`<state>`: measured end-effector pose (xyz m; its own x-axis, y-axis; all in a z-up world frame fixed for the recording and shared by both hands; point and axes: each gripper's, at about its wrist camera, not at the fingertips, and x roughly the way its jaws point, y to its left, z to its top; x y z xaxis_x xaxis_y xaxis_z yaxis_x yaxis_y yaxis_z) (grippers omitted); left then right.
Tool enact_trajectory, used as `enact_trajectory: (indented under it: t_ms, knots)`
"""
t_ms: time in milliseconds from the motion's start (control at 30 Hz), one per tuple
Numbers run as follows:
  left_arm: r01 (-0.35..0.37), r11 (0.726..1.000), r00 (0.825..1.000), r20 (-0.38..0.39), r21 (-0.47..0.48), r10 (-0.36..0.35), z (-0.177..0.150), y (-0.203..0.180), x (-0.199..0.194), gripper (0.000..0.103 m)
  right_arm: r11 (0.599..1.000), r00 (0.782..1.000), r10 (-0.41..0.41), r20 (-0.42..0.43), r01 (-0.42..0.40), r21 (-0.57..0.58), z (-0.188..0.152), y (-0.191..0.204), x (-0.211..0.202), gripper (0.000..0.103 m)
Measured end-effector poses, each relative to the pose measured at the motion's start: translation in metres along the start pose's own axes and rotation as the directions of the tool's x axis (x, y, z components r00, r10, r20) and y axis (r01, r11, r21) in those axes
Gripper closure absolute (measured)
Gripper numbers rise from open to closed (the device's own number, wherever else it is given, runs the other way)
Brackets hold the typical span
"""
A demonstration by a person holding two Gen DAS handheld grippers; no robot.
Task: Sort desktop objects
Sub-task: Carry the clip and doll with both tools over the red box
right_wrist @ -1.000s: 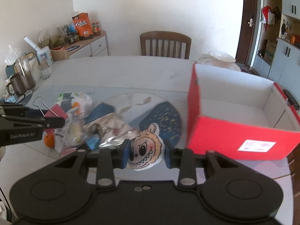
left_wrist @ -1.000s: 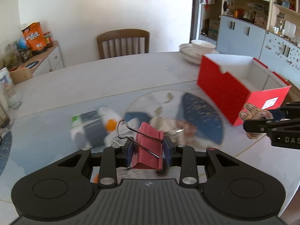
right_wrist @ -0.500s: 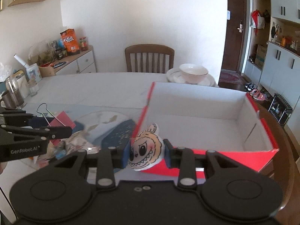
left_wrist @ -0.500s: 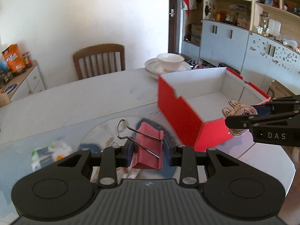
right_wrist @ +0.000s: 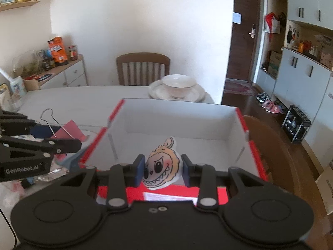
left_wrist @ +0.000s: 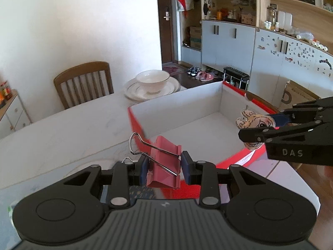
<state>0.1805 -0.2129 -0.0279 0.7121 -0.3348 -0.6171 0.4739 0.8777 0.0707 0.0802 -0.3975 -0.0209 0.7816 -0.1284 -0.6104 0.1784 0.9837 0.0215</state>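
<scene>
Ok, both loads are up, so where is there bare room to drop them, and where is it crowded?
The red box floor is bare wall to wall. Bare tabletop runs between box, chair and stacked bowl. Crowded: the clutter pile left of the box, under the left hand-held gripper.

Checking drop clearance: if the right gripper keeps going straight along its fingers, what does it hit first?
Likely the white inside of the red box: the right gripper, shut on the monster-face sticker, points down into it. Depth is unclear.

A home dining room: table point(right_wrist: 83, 98), chair point(right_wrist: 143, 67), crockery point(right_wrist: 177, 89), cupboards point(left_wrist: 229, 43).
</scene>
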Motion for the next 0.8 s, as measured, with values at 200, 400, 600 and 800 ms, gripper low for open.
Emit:
enact_trajectory:
  t_ms: [200,400,600,800]
  knots:
    - [0.017,0.999,1.000,-0.005,0.046,-0.016,0.019,-0.016,0.024,0.072,1.000,0.999,-0.018,-0.027,0.018,0.016,0.002,-0.026,0.019,0.068]
    - [0.027,0.996,0.998,-0.052,0.088,-0.022,0.030,-0.026,0.058,0.072,0.999,0.995,-0.015,-0.094,0.018,0.034,0.003,-0.047,0.048,0.068]
    - [0.035,0.996,0.995,-0.092,0.082,-0.027,0.034,-0.031,0.089,0.072,0.998,0.988,-0.024,-0.150,0.032,0.048,0.001,-0.059,0.072,0.068]
    - [0.044,0.994,0.984,-0.176,0.103,-0.026,0.035,-0.039,0.128,0.072,0.997,0.975,-0.023,-0.223,0.037,0.061,0.000,-0.068,0.098,0.068]
